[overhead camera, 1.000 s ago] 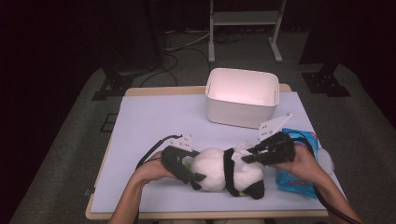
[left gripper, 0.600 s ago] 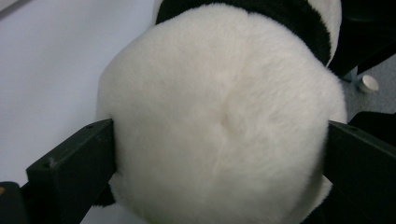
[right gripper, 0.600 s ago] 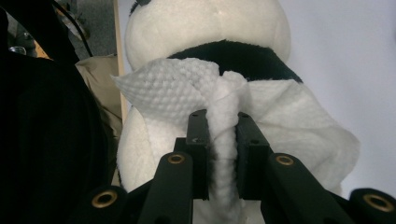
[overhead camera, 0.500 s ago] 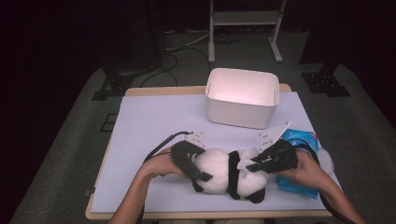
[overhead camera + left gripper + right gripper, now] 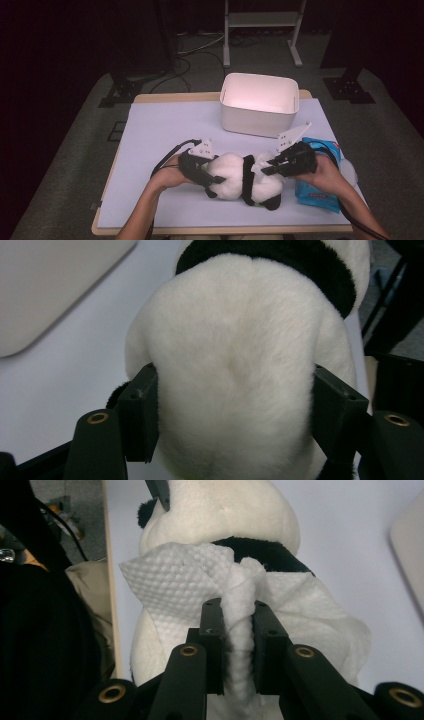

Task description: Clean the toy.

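On the bench [image 5: 160, 130], near its front edge, the plush panda [image 5: 245, 182] lay between both tools: the left hand-held gripper [image 5: 232, 415], jaws just closing, squeezed its white body, while the right hand-held gripper [image 5: 235, 645] pinched a white wipe [image 5: 180, 590] against it.

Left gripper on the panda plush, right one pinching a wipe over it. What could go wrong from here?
1. The left gripper has just been closing on the soft white body of the panda plush; its pads dent the fur, so the toy may squirm or roll under wiping.
2. The right gripper pinches only a thin bunched fold of the wipe; dragging it across fur could pull it free.
3. The blue wipe pack lies under the right hand near the table edge and might get nudged off.
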The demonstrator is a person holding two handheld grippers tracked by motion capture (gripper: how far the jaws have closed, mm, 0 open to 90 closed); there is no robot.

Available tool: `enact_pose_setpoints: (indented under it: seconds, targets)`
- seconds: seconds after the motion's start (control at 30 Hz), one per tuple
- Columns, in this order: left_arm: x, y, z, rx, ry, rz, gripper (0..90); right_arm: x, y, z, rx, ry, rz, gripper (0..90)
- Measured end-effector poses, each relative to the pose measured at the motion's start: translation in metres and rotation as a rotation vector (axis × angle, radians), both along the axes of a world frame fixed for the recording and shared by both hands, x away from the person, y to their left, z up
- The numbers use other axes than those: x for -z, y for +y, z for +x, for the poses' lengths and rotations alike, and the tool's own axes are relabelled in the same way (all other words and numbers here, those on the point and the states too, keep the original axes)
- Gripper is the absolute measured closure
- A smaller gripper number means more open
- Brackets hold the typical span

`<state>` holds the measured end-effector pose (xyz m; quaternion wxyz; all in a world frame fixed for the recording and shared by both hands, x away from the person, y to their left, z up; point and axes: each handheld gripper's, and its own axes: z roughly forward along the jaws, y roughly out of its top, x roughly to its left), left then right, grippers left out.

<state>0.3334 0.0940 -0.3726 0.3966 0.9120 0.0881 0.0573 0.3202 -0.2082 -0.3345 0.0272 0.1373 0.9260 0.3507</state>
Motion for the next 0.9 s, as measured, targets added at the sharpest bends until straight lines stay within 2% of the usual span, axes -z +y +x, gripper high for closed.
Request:
enact_pose_setpoints:
  seconds: [0.13, 0.23, 0.3, 0.37, 0.47, 0.67, 0.83, 0.9]
  targets:
    - [-0.006, -0.002, -0.003, -0.003, -0.022, 0.007, 32.3, -0.004, 0.011, 0.006, 0.007, -0.022, 0.006, 77.6]
    - [-0.008, -0.003, -0.005, 0.0, -0.038, 0.019, 32.0, -0.005, 0.028, 0.01, -0.01, -0.033, 0.002, 77.5]
    - [-0.005, -0.001, -0.005, -0.004, -0.033, 0.026, 31.8, -0.003, 0.039, 0.011, -0.025, -0.034, -0.013, 77.4]
    - [0.0, 0.003, -0.006, -0.007, -0.019, 0.008, 31.6, -0.002, 0.042, 0.011, -0.03, -0.028, -0.022, 77.5]
    - [0.004, 0.007, -0.006, -0.01, -0.004, -0.015, 30.8, -0.002, 0.034, 0.01, -0.023, -0.023, -0.03, 77.4]
    - [0.008, 0.007, -0.009, -0.011, 0.028, -0.039, 28.8, -0.001, 0.004, 0.004, 0.026, -0.014, -0.03, 77.3]
    - [0.01, 0.006, -0.014, 0.001, 0.069, -0.05, 27.4, 0.004, -0.004, 0.0, 0.033, -0.007, -0.043, 77.4]
    - [0.01, 0.006, -0.015, 0.004, 0.067, -0.054, 26.9, 0.006, -0.006, 0.0, 0.032, -0.001, -0.036, 77.4]
